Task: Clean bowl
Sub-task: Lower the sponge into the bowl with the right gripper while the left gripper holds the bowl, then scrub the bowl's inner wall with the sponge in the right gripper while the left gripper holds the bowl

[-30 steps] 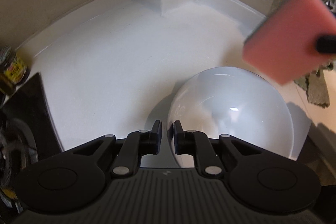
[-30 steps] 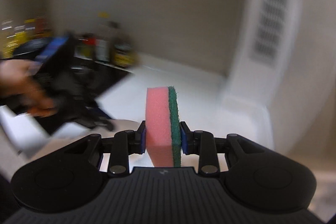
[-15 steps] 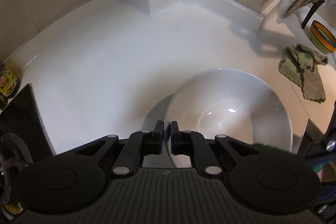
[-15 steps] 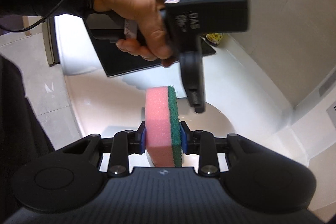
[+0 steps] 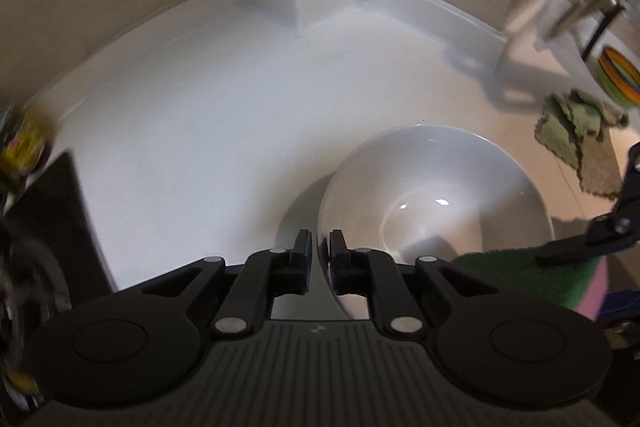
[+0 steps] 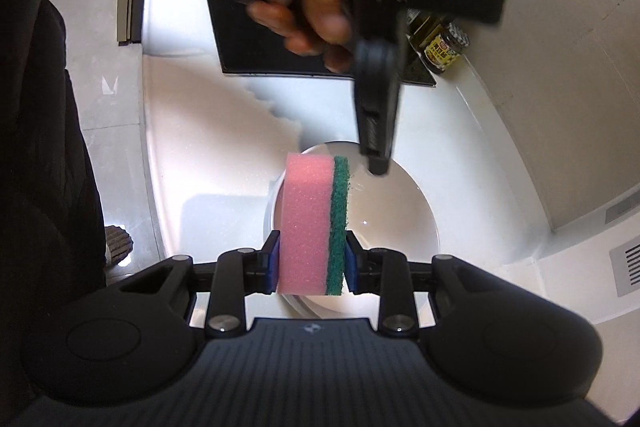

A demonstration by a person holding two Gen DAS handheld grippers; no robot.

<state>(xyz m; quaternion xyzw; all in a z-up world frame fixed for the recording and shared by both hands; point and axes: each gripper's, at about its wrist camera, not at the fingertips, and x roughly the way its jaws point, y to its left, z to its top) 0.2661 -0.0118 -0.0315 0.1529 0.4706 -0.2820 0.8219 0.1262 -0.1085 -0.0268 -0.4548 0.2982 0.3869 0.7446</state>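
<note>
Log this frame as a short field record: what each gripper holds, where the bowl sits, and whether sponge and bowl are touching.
left gripper: shut on the near rim of the bowl
right gripper: shut on sponge
bowl: white, upright on the white counter
sponge: pink foam with green scrub layer, over the bowl's edge
sponge-bowl contact: cannot tell
nearby: green cloth, jar

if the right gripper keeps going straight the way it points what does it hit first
Most likely the white bowl: the right gripper, shut on the sponge, aims into it, so the sponge would touch first. Depth is unclear.
</note>
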